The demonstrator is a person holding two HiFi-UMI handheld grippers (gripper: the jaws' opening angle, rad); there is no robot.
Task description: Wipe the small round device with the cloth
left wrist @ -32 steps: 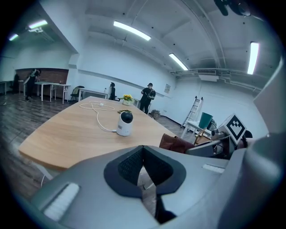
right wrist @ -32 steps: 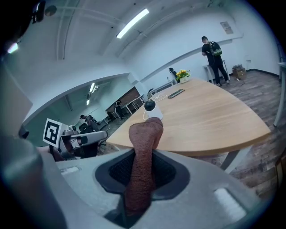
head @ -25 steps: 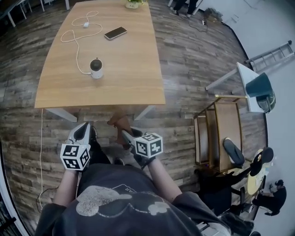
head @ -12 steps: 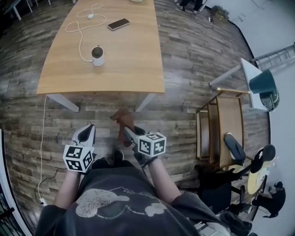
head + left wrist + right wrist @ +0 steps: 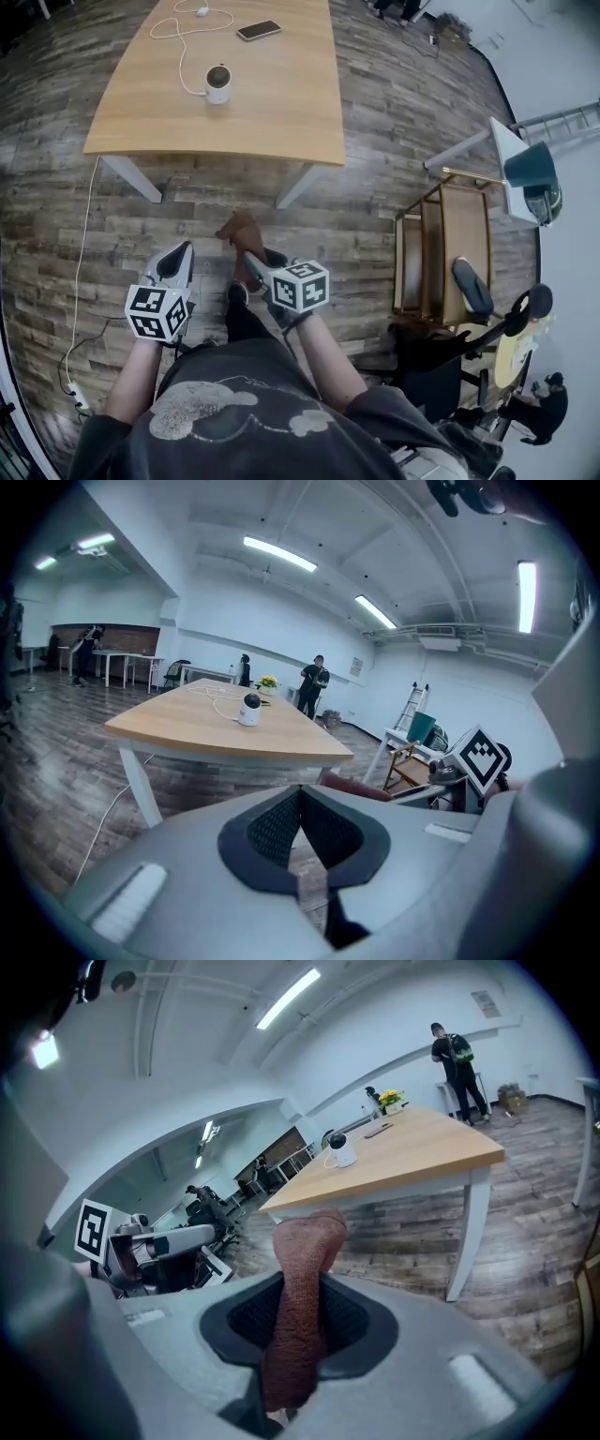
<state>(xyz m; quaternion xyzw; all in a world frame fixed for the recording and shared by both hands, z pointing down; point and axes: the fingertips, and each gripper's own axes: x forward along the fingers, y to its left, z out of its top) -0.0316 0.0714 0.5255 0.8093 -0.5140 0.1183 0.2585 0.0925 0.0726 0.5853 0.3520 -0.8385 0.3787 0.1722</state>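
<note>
Jaws of the right gripper point(image 5: 251, 264) are clenched on one reddish-brown cloth point(image 5: 298, 1307). It is a fuzzy folded strip whose long axis runs along the jaws, its rounded end poking forward toward the table point(image 5: 281, 112). Jaws of the left gripper point(image 5: 176, 255) are pressed together with nothing between them. One small round device point(image 5: 217, 82), white with a dark top, stands upright on the table, well apart from both grippers, which hang over the wooden floor point(image 5: 187, 216). One white cable point(image 5: 183, 58) leaves the device, and one phone point(image 5: 258, 30) lies farther back.
</note>
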